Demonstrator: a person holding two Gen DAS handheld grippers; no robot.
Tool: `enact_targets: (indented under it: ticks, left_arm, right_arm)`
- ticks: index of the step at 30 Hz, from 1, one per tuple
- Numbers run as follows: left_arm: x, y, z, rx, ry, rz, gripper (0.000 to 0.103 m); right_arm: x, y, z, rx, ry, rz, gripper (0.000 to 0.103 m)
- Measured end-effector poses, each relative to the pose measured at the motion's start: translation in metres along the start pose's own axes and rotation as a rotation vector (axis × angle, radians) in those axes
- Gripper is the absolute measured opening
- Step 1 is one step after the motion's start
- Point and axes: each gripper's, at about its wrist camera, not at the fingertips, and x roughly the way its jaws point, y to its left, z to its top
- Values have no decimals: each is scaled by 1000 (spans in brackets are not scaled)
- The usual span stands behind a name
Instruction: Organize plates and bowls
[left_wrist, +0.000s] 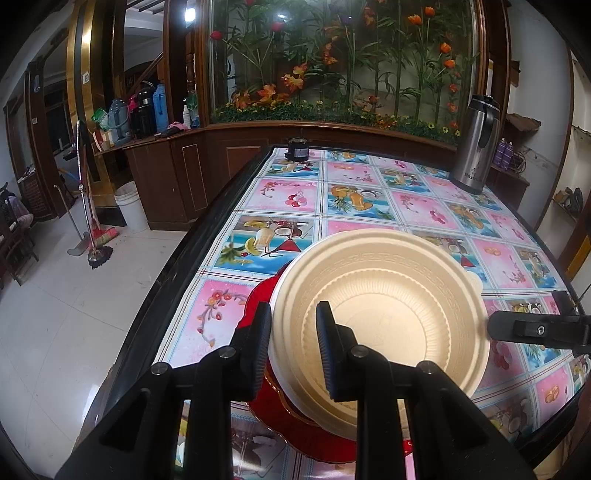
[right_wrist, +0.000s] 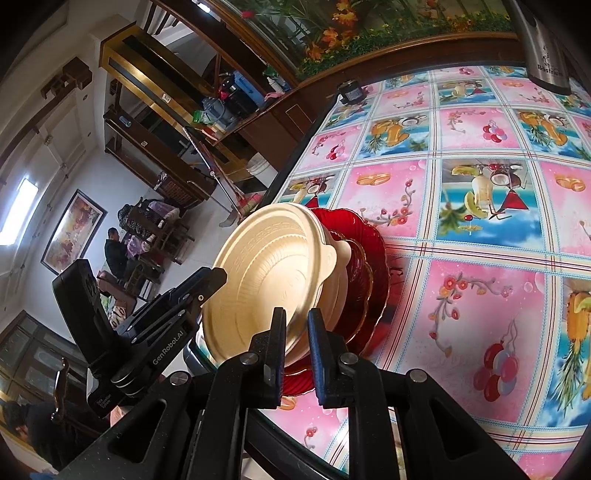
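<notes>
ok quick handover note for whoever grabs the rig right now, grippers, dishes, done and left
Left gripper: clamped on the near rim of the cream bowl, one finger inside, one outside.
Right gripper: jaws narrow at the bowl's other rim; whether it grips cannot be told.
Dishes: the bowl sits in a stack on the red plates, at the table edge. Another cream piece shows under the bowl.
Done: dishes gathered into one stack.
Left: settle or move the bowl, then let go. No other loose dishes are in view.
</notes>
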Motion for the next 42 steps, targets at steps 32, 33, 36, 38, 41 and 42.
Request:
enact_targets:
  ticks: [32, 33, 36, 38, 41, 42]
  left_arm:
    - [0, -3, -10, 12, -8, 38, 29]
    - [0, -3, -10, 12, -9, 39, 31]
    - [-6, -1, -8, 4, -15, 41, 41]
    - [-11, 3, -7, -9, -23, 33, 46]
    - [-22, 16, -3, -58, -36, -22, 46]
    - [-26, 23, -1, -83, -43, -46, 46]
  right_arm:
    - [-2, 0, -2, -5, 3, 6, 16]
    - [-3, 0, -2, -6, 2, 7, 16]
    - [-4, -1, -2, -6, -1, 10, 16]
    - [-6, -2, -2, -1, -7, 16, 16]
    - [-15, -7, 0, 15, -40, 15, 16]
    - [-18, -9, -1, 22, -50, 11, 16]
